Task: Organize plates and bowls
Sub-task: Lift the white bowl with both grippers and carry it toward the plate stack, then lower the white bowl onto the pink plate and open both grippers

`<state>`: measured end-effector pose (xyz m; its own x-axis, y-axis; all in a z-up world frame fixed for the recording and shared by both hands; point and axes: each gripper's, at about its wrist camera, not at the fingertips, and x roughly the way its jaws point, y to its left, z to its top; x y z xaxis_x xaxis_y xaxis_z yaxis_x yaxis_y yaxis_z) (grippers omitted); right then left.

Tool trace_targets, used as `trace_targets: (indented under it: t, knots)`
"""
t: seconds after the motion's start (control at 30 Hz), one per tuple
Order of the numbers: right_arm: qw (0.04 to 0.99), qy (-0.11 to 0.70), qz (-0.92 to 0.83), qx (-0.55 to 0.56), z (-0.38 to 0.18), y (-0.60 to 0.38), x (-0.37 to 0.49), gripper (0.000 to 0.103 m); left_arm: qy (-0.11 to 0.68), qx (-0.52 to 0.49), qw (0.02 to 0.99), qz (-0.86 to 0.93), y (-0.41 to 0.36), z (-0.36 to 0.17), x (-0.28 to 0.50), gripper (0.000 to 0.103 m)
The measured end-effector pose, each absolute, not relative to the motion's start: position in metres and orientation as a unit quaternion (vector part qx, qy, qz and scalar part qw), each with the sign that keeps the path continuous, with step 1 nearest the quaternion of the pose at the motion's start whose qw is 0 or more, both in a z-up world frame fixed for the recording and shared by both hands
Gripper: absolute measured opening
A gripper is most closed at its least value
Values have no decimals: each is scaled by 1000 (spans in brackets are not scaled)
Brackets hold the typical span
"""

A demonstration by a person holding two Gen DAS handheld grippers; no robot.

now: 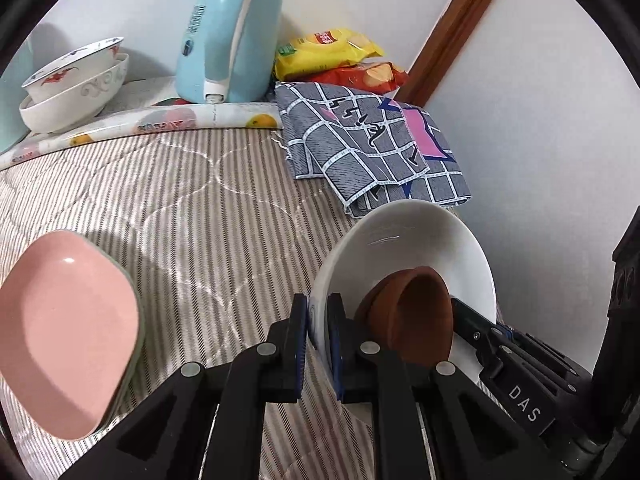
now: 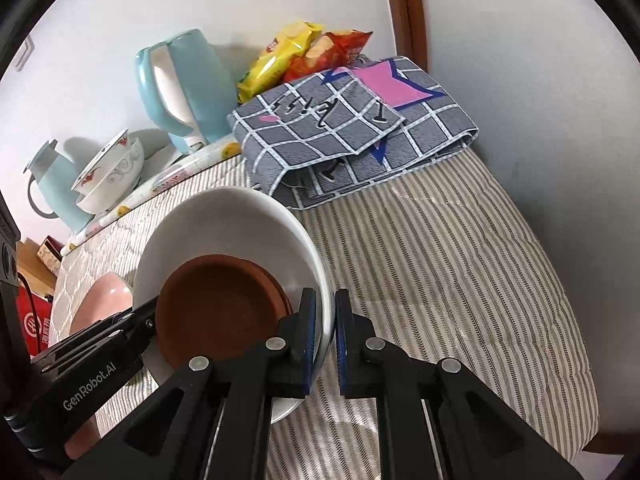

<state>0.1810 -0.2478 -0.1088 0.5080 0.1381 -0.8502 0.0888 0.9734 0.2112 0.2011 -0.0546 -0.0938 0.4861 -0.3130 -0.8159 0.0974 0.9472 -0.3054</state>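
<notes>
A white bowl [image 1: 420, 240] [image 2: 224, 224] is held tilted above the striped cloth, with brown saucers [image 1: 412, 316] [image 2: 212, 308] lying inside it. My left gripper [image 1: 318, 332] is shut on the bowl's left rim. My right gripper [image 2: 326, 332] is shut on the opposite rim; its body shows in the left wrist view [image 1: 520, 364]. A pink plate [image 1: 64, 328] [image 2: 104, 304] lies at the left. Two stacked patterned white bowls [image 1: 76, 84] [image 2: 110, 176] stand at the back left.
A light blue kettle [image 1: 228, 32] [image 2: 180, 88] and snack bags [image 1: 332, 56] [image 2: 304, 52] stand by the back wall. A folded grey checked cloth [image 1: 372, 144] [image 2: 352, 124] lies behind the bowl. A blue jug [image 2: 52, 188] stands far left.
</notes>
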Motion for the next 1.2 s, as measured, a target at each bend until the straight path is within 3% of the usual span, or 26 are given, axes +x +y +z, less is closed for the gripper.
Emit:
trace_targets:
  t: [1.2]
  knots:
    - [868, 482, 92, 80, -86, -126, 176, 9, 456, -157, 874, -49, 75, -72, 166, 10]
